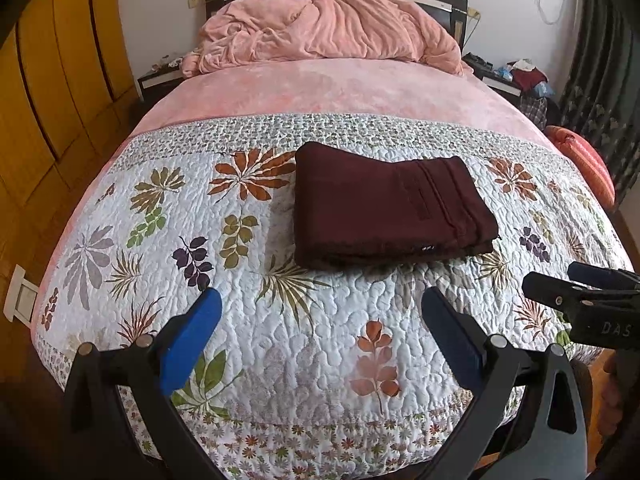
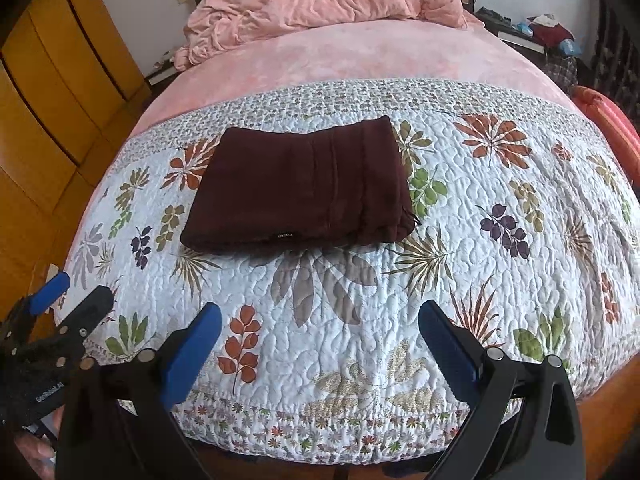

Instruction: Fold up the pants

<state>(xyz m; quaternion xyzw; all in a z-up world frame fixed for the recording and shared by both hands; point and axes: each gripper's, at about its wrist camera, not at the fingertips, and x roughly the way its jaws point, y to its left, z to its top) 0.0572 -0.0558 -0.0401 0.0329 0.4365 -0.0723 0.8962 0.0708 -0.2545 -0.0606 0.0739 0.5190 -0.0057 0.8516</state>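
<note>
Pants (image 1: 388, 204), maroon, folded into a compact stack mid-quilt (image 1: 280, 344) on the bed; judged soft, light, limp, best pinched at a layered near edge; left gripper (image 1: 320, 344) and right gripper (image 2: 320, 348) fingers spread, empty.

Bed (image 1: 340, 92) with dark headboard, pink plush sheet over the upper half. Lower half covered by a white quilted bedspread (image 1: 280, 340) printed with leaves in rust, green, purple and grey; small-flower border along its top and foot edges. Folded maroon pants (image 1: 384, 204) lie flat on the bedspread near its upper border, a compact rectangle (small label showing on the near folded edge). Rumpled pink blanket (image 1: 328, 28) heaped at the head end, against the headboard.
</note>
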